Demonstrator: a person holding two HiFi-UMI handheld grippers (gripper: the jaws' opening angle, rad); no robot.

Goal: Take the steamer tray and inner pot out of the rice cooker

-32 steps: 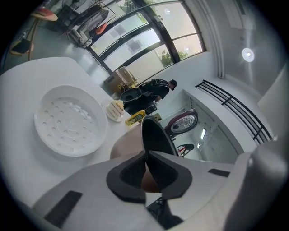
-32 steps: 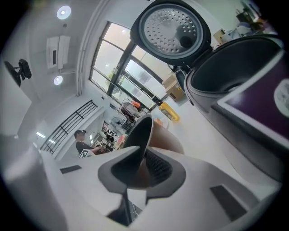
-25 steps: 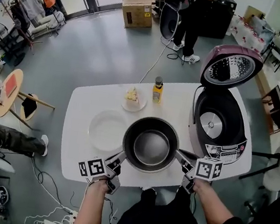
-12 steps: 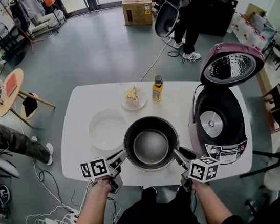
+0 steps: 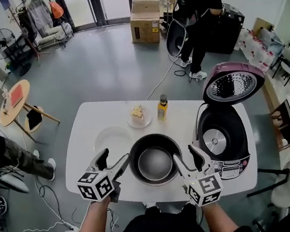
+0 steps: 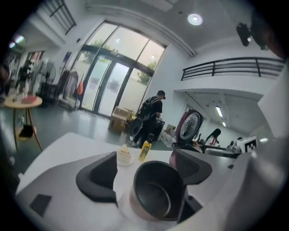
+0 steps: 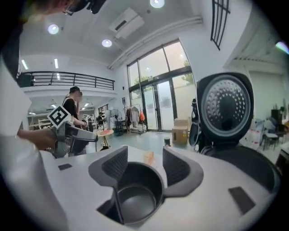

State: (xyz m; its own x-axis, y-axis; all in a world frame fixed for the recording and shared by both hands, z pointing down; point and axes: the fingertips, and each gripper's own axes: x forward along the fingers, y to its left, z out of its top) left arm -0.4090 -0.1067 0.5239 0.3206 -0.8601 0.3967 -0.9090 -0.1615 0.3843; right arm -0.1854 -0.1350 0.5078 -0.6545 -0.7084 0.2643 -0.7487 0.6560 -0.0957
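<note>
Now left gripper (image 5: pixel 113 156) and right gripper (image 5: pixel 183 153) jaws are opening, empty, flanking white table's (image 5: pixel 87 126) inner pot (image 5: pixel 154 163).

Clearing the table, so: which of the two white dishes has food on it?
The smaller plate beside the yellow bottle; a piece of cake sits on it. The larger dish left of the dark pot is empty.

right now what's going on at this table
A person holds a gripper in each hand over the white table. The inner pot sits on it beside the open rice cooker, with the white steamer tray to its left. The left gripper and right gripper flank the pot, jaws opening, gripping nothing.
</note>
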